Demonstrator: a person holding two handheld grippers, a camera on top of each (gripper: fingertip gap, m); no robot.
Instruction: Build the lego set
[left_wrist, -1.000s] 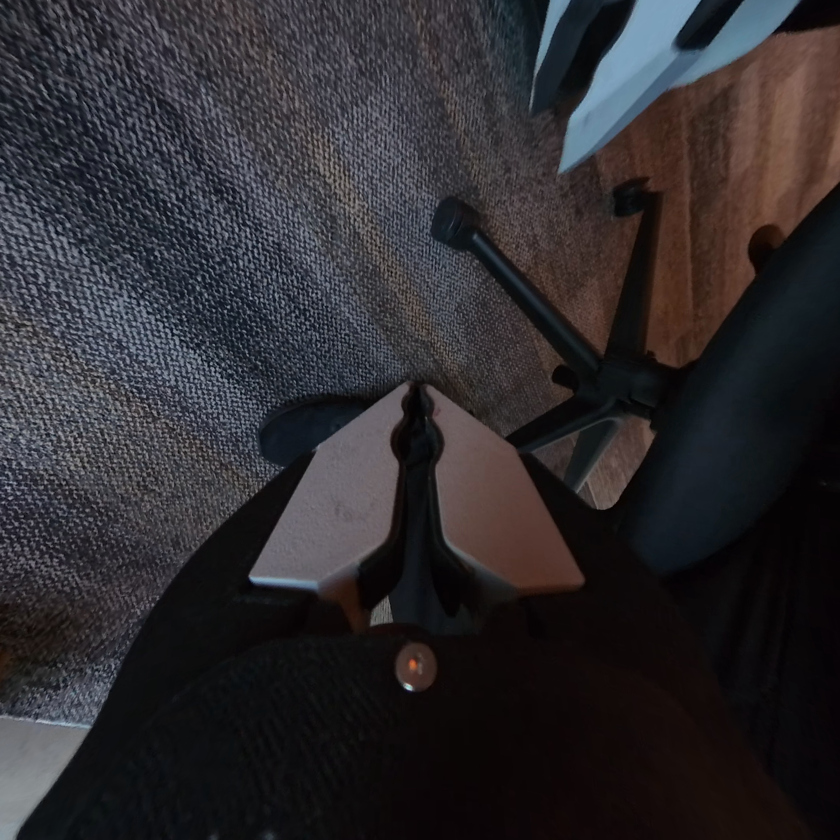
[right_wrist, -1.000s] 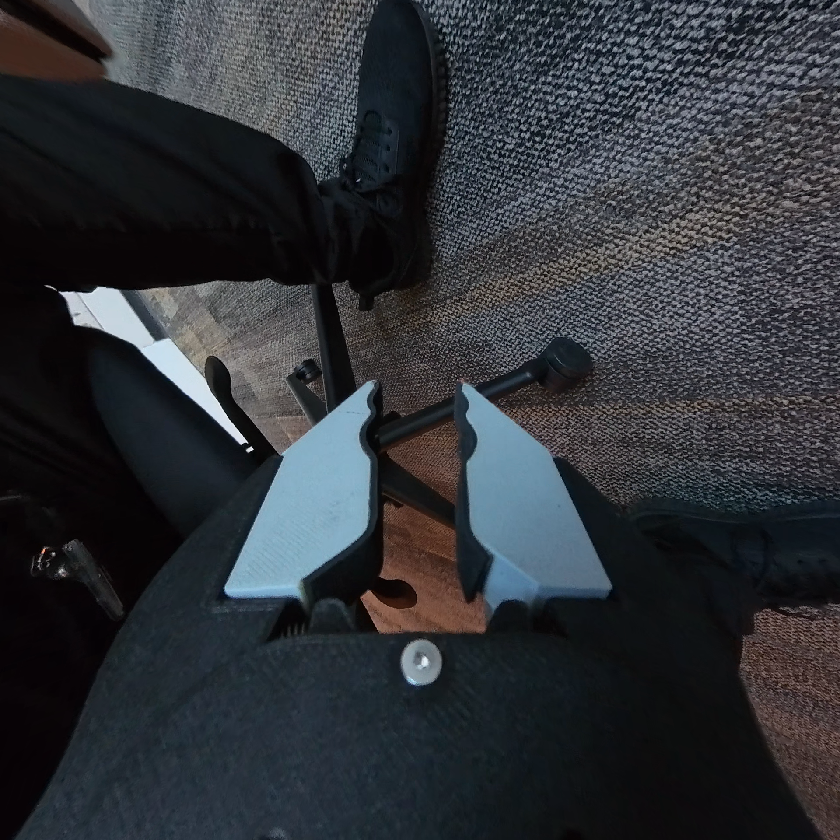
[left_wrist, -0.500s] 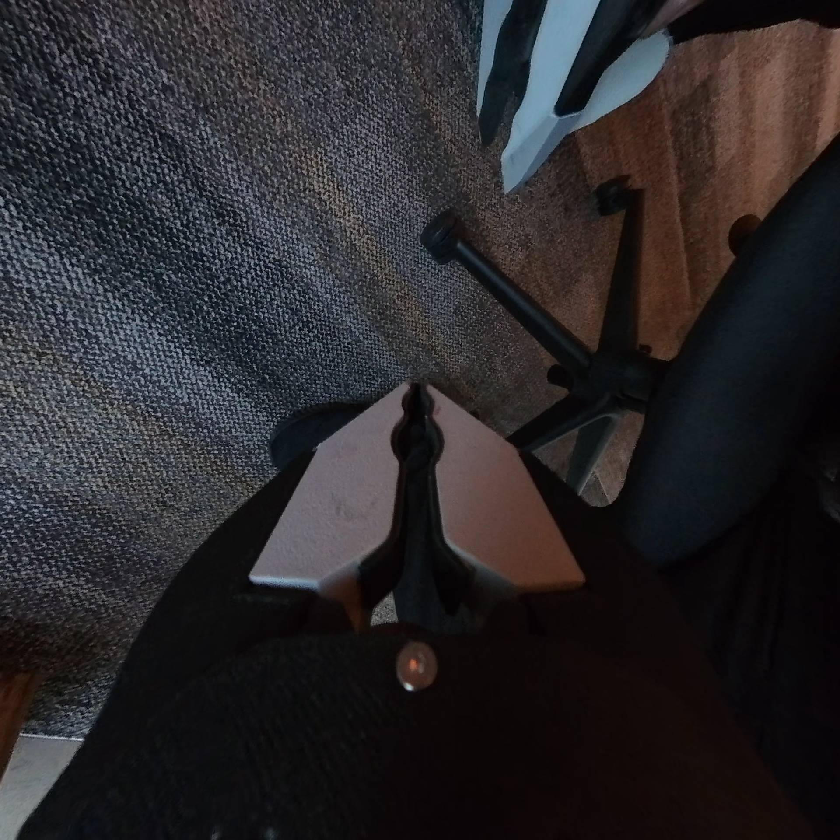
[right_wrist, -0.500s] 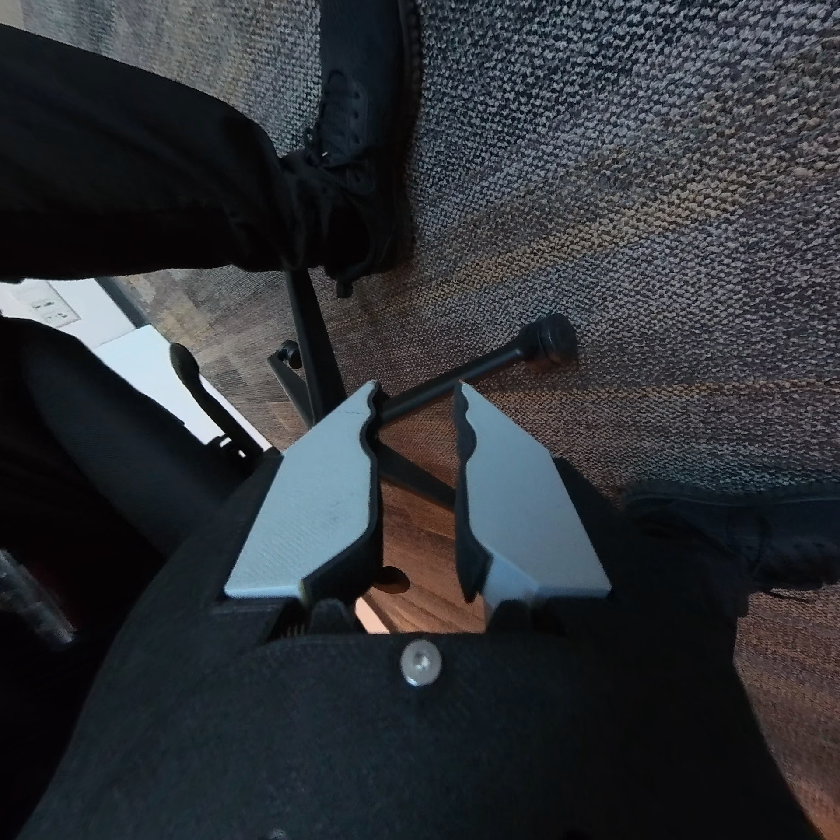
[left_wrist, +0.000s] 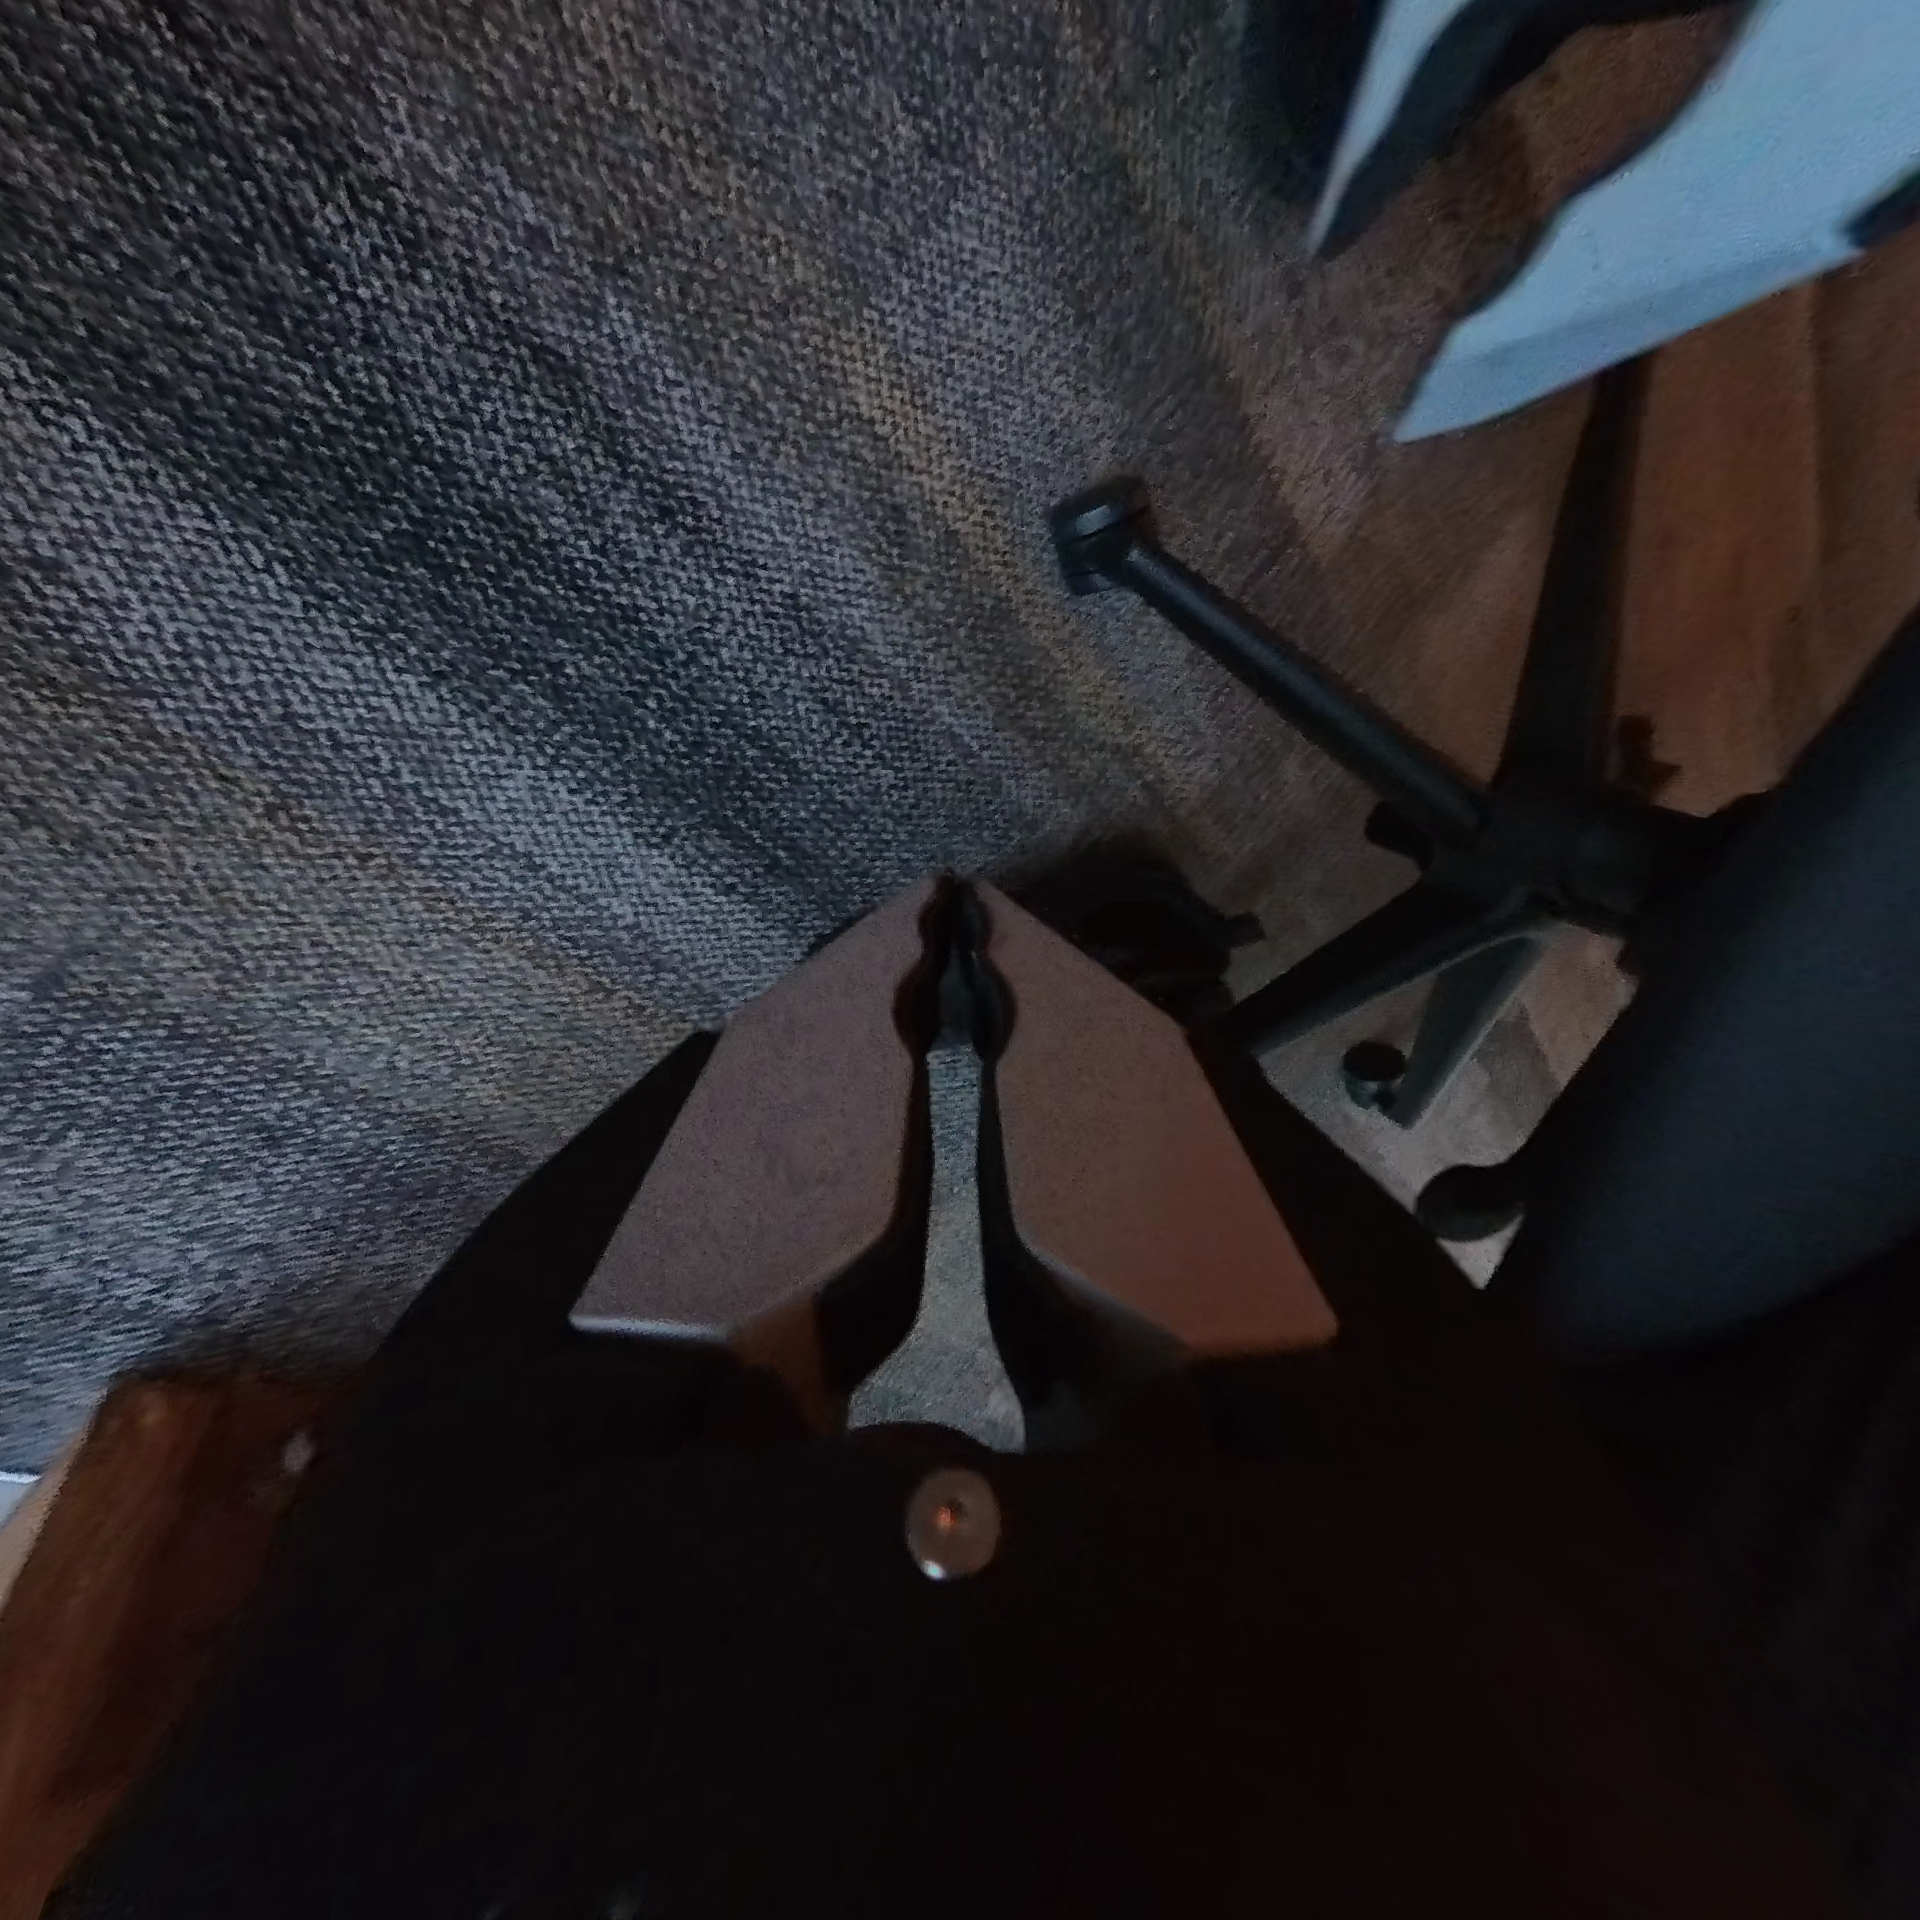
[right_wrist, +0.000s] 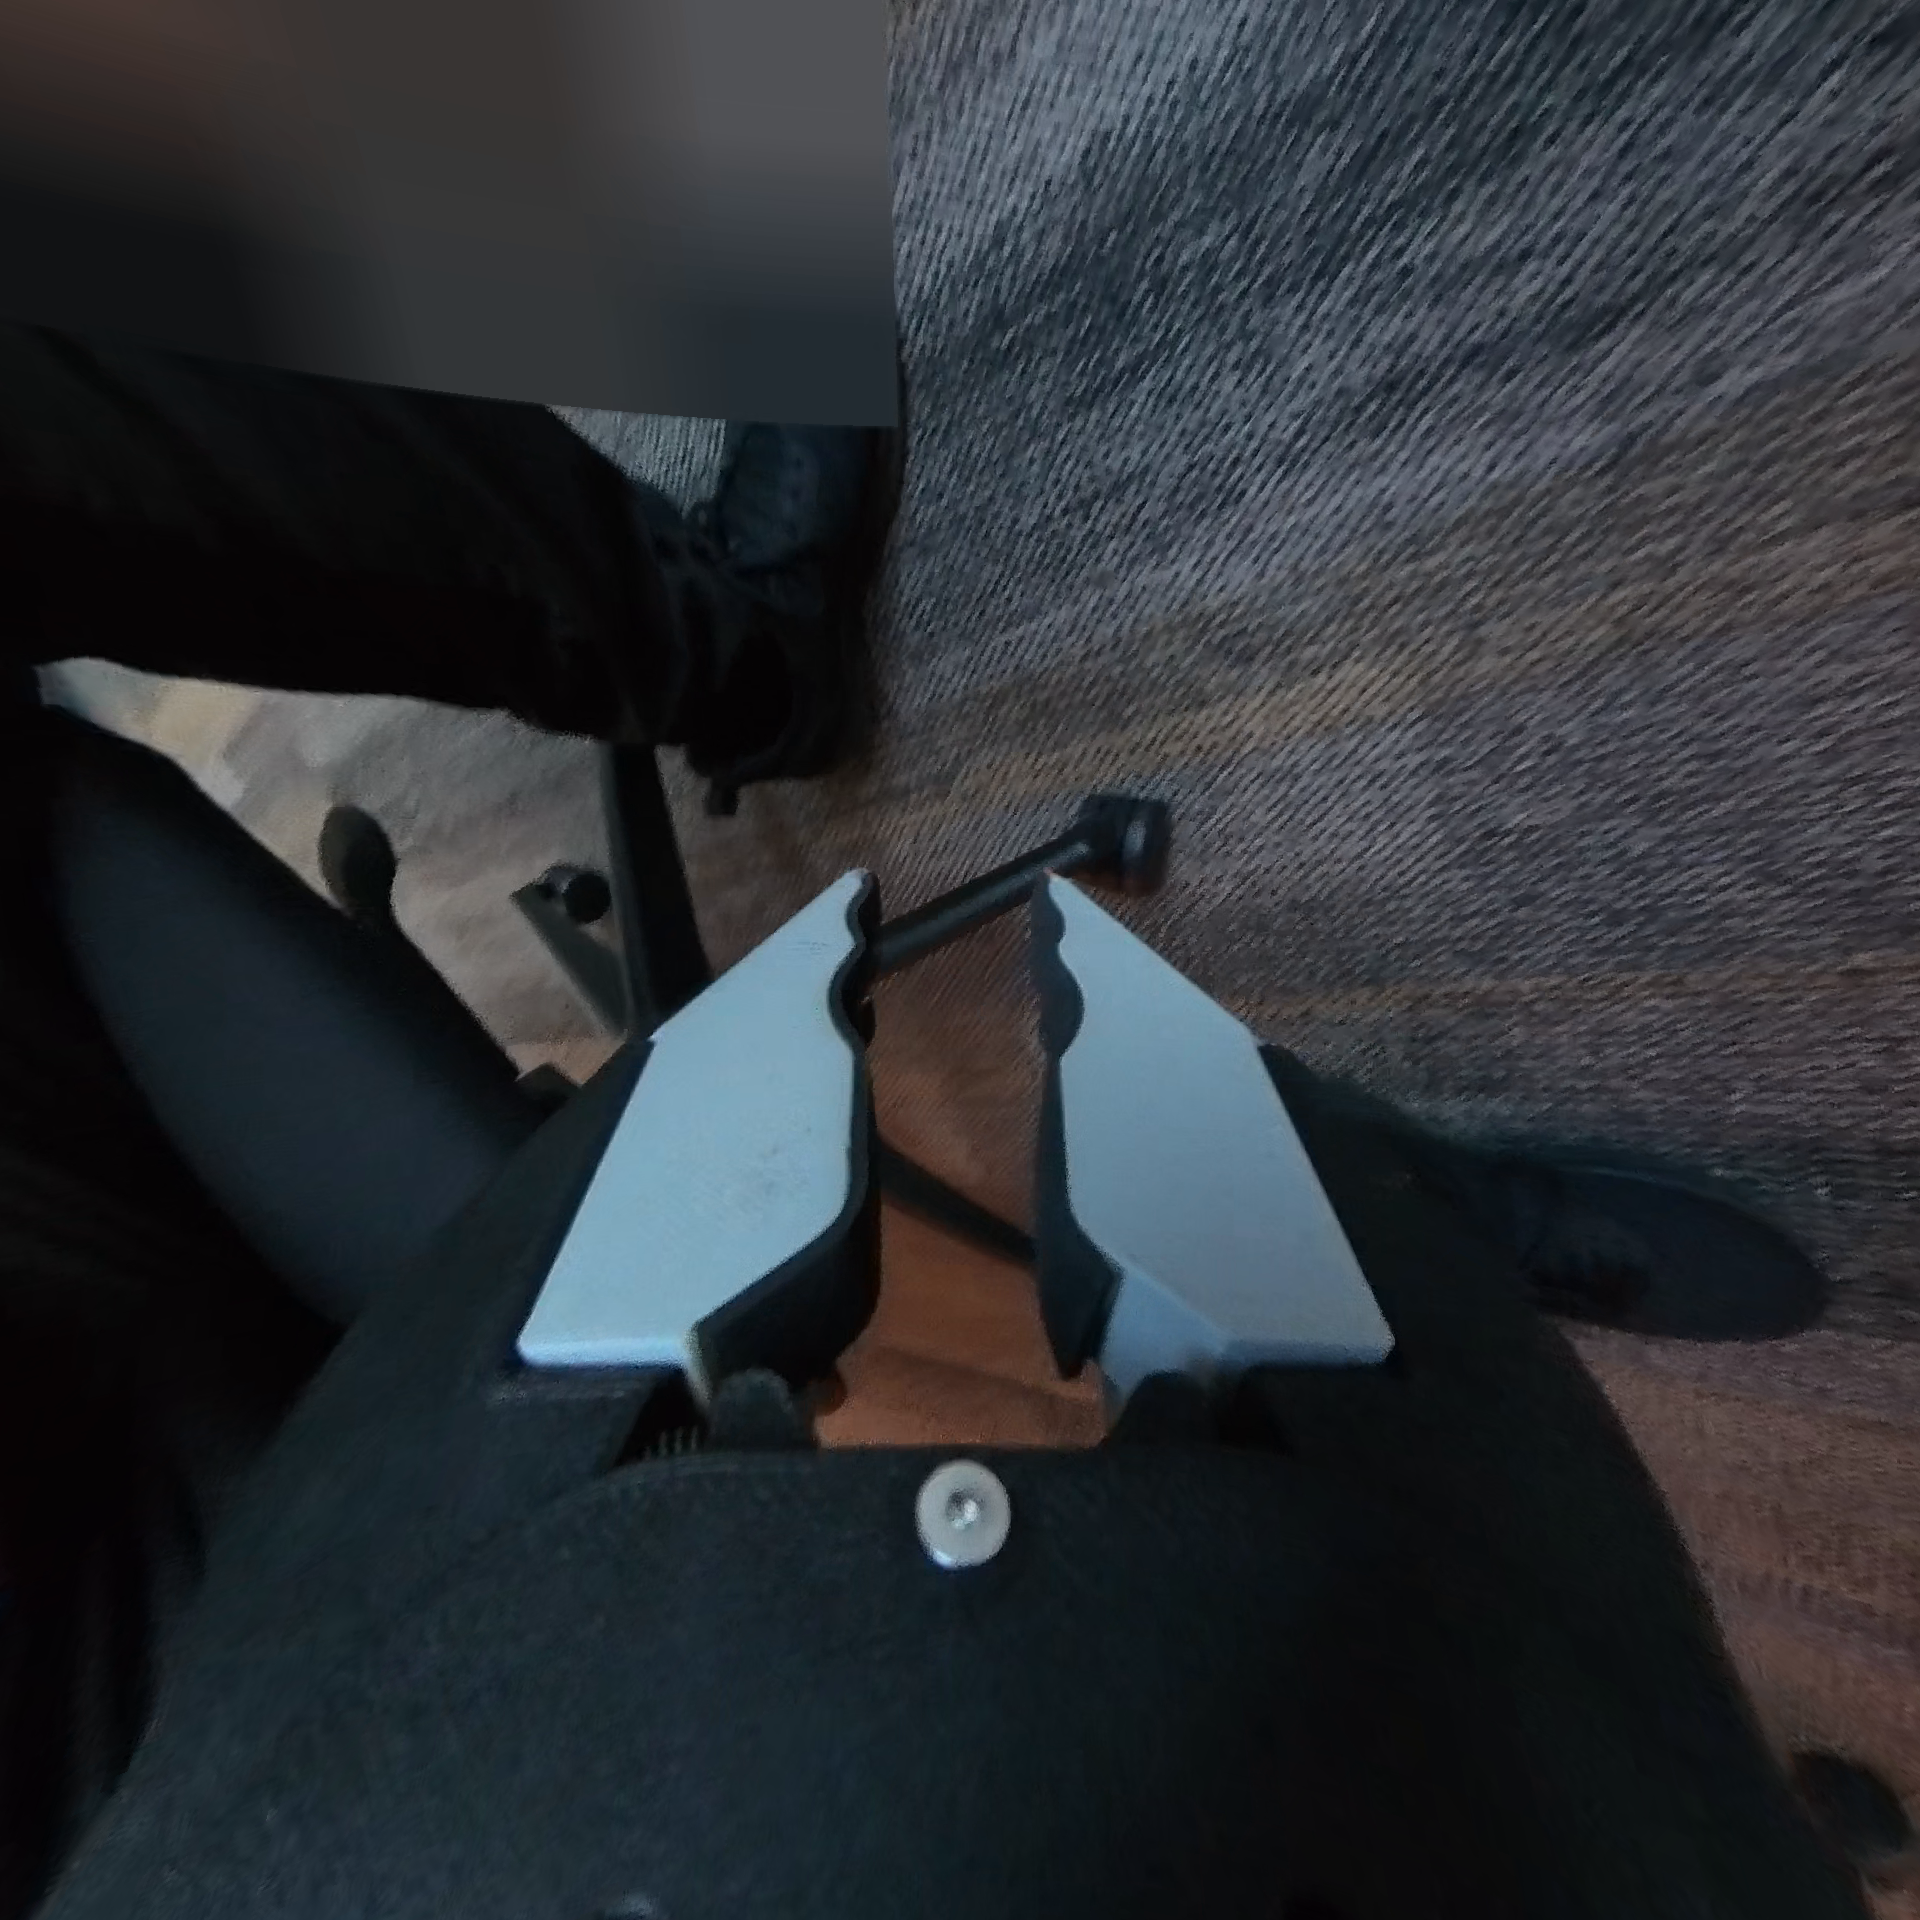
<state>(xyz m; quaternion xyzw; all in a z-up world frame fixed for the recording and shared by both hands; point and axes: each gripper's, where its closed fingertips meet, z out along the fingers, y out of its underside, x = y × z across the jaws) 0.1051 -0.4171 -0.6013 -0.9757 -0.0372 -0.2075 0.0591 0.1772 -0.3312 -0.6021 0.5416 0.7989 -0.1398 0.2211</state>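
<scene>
Both claws hang over the floor, pointed down at grey carpet (left_wrist: 520, 520), and neither carries anything. The left claw (left_wrist: 951, 904) has its fingers pressed tip to tip with nothing between them, poised above carpet just beside a dark shoe (left_wrist: 1132, 925) that peeks out past its right finger. The right claw (right_wrist: 951, 914) stands parted and bare — a black chair leg (right_wrist: 977, 909) ending in a caster (right_wrist: 1127, 840) crosses the gap well below, on the floor, not in the grasp. My read is that the person is seated on the black chair and simply letting both tools rest low, since the star base (left_wrist: 1527, 862) spreads right under them and a dark trouser leg (right_wrist: 312, 540) runs across the right wrist view. The right claw's pale fingers (left_wrist: 1662, 208) show blurred at the top right corner of the left view, cut off by the frame. A wood-toned strip of floor (left_wrist: 1766, 468) meets the carpet there. Another shoe (right_wrist: 1662, 1257) sits at the right — both views are dim and smeared, so finer detail is lost.
</scene>
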